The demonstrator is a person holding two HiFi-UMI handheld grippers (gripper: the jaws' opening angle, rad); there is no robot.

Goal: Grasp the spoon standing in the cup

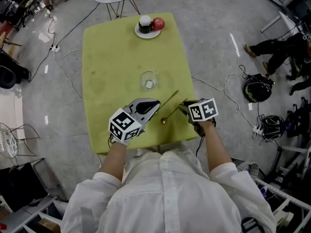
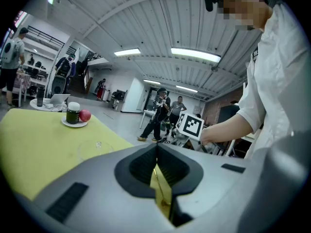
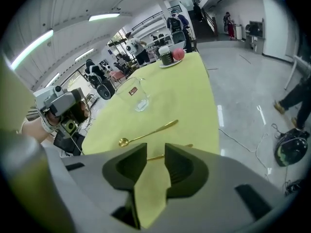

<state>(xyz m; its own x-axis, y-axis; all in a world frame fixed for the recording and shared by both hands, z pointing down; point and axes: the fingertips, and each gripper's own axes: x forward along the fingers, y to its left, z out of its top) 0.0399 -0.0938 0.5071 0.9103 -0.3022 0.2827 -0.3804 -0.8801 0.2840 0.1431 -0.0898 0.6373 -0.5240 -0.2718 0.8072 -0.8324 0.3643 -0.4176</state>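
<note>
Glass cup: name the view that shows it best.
Head view: the glass cup sits whole in the middle of the yellow table, seen from above with its inside visible. The right gripper view shows it side-on and small; the left gripper view shows only a faint outline.

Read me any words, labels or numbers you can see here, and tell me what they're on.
None can be read.
Left marker cube and right marker cube: black-and-white square patterns only, no letters.
Dark jar on the plate: any label is too small to read.
</note>
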